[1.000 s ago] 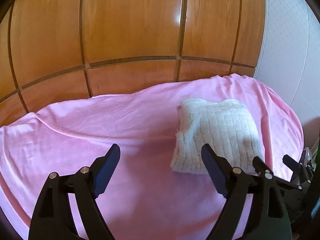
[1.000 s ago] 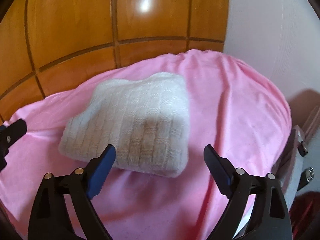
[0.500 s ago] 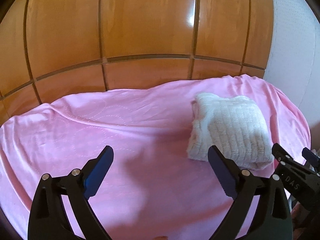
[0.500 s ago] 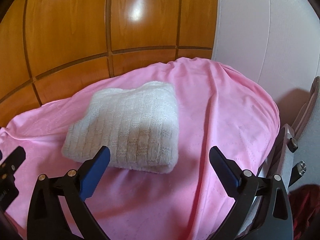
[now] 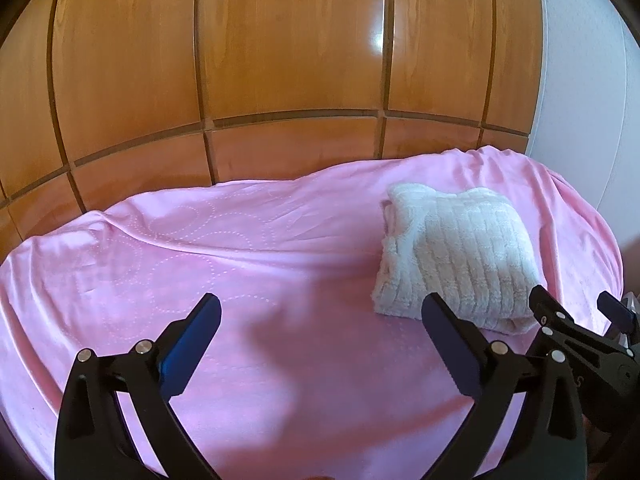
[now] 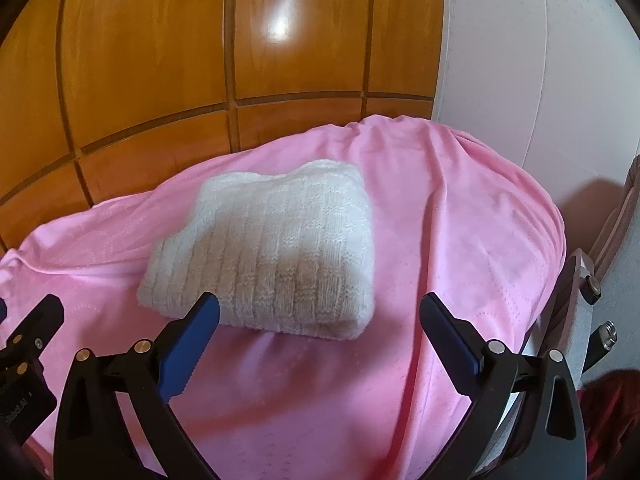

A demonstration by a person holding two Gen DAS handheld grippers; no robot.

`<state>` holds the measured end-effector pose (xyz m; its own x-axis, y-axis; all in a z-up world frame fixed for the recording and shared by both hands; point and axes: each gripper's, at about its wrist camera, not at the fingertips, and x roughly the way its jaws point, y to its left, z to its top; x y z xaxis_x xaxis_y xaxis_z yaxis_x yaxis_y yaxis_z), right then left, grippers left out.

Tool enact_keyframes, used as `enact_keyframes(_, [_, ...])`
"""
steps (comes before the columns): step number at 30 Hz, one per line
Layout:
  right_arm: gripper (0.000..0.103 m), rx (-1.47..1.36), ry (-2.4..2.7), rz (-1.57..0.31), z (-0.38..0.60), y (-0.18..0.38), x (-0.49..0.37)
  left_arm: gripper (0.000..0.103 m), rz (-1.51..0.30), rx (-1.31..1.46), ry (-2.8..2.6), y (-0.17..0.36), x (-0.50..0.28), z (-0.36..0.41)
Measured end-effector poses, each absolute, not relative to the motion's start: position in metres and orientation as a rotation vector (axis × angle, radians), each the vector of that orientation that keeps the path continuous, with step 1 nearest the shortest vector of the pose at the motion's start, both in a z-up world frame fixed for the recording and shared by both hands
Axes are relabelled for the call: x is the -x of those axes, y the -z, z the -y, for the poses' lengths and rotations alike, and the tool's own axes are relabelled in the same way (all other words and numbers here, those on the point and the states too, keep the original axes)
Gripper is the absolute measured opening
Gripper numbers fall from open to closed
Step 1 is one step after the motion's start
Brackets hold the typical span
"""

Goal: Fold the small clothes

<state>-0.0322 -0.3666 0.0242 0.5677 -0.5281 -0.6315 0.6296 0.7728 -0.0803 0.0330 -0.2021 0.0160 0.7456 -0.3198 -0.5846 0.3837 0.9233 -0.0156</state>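
Observation:
A white ribbed knit garment [image 5: 456, 256] lies folded into a compact rectangle on the pink blanket [image 5: 224, 264], at the right side in the left wrist view. In the right wrist view the garment [image 6: 272, 248] sits just beyond my fingers. My left gripper [image 5: 320, 320] is open and empty above bare blanket, to the left of the garment. My right gripper [image 6: 320, 316] is open and empty, just in front of the garment's near folded edge. The right gripper also shows in the left wrist view [image 5: 580, 316] by the garment's near right corner.
Glossy wooden panels [image 5: 280, 72] rise right behind the blanket. A white wall [image 6: 540, 64] stands to the right. Metal fittings [image 6: 600, 312] and a dark red object [image 6: 612, 408] sit off the blanket's right edge [image 6: 556, 240]. The left gripper's body [image 6: 28, 352] shows at lower left.
Both grippers have drawn back and risen from the folded garment, which now sits farther from the fingers. The garment has not moved. Both stay open.

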Motion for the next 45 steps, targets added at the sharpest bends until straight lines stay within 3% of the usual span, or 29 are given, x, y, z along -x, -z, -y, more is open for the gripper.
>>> enact_keyframes(45, [0.099,-0.170,0.698,-0.638,0.355,-0.029,0.042,0.100,-0.583,-0.092,0.385,-0.030,-0.019,0.200])
